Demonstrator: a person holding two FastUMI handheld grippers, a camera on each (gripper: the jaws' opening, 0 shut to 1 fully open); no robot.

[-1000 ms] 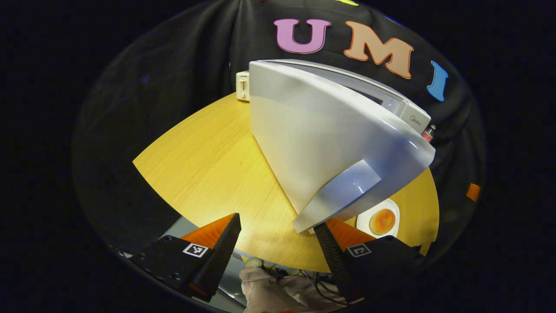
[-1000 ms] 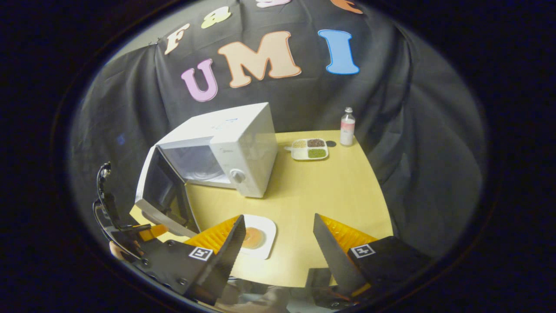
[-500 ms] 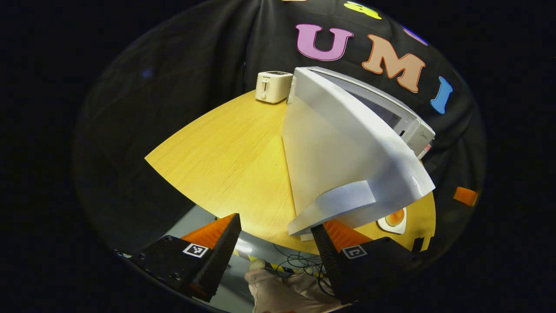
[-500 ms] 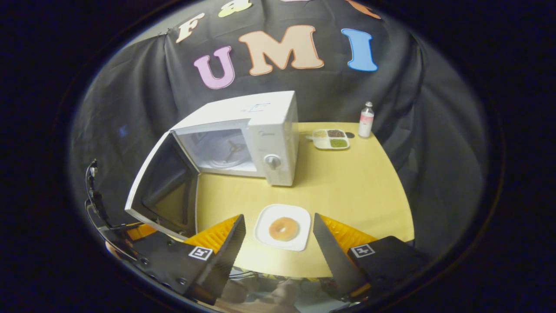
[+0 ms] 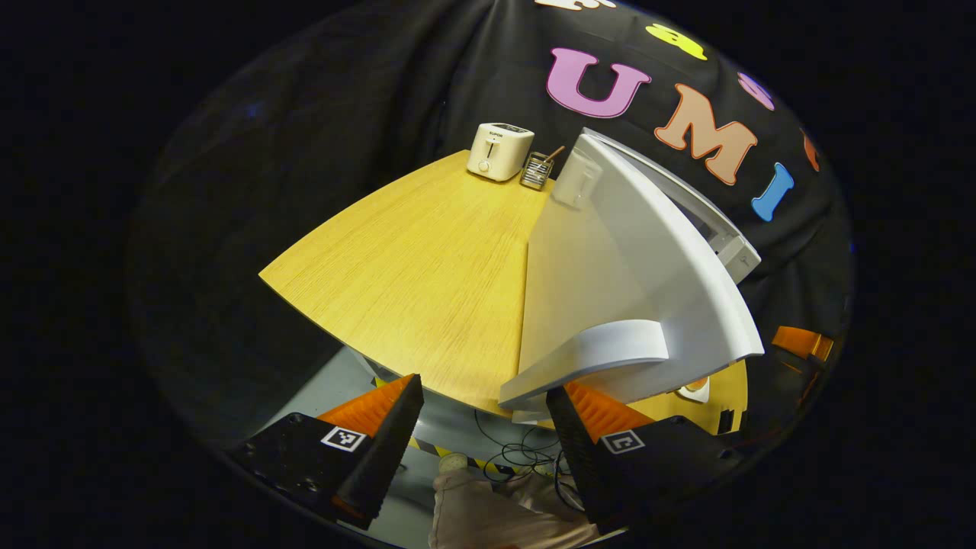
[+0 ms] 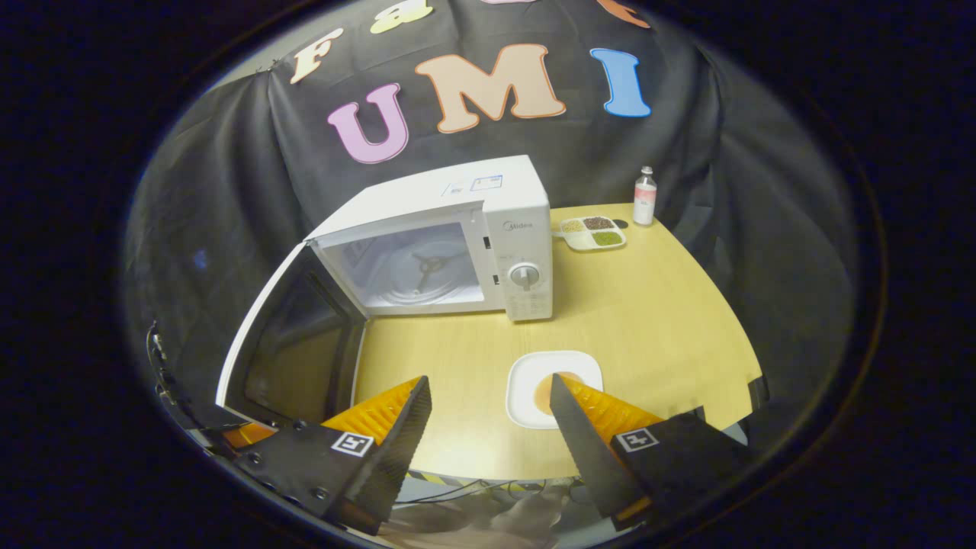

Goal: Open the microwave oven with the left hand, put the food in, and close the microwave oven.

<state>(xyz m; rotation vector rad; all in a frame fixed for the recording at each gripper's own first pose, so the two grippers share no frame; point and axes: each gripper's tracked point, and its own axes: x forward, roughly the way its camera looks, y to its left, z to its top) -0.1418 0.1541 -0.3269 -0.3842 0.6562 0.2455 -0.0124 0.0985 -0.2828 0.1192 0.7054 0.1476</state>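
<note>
Step in hand: we judge the microwave door (image 6: 293, 343) nearly wide open; we'd swing it fully clear by its handle (image 5: 591, 358)
Left claw (image 5: 484, 427): fingers apart, handle just above its right finger
Right claw (image 6: 488, 427): fingers apart, empty, hovering over the plate (image 6: 526, 381)
Food (image 6: 545, 393): on that plate, on the counter (image 6: 648, 305) before the microwave (image 6: 457, 236)
Around: toaster (image 5: 499, 151), seed tray (image 6: 593, 231), bottle (image 6: 644, 197) stand well apart
In the way: the door's edge overhangs the counter near our approach

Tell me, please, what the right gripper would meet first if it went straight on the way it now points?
Probably the wooden table, just left of the white plate with the food; the right gripper is open. The open microwave lies beyond. Depth is uncertain.
</note>
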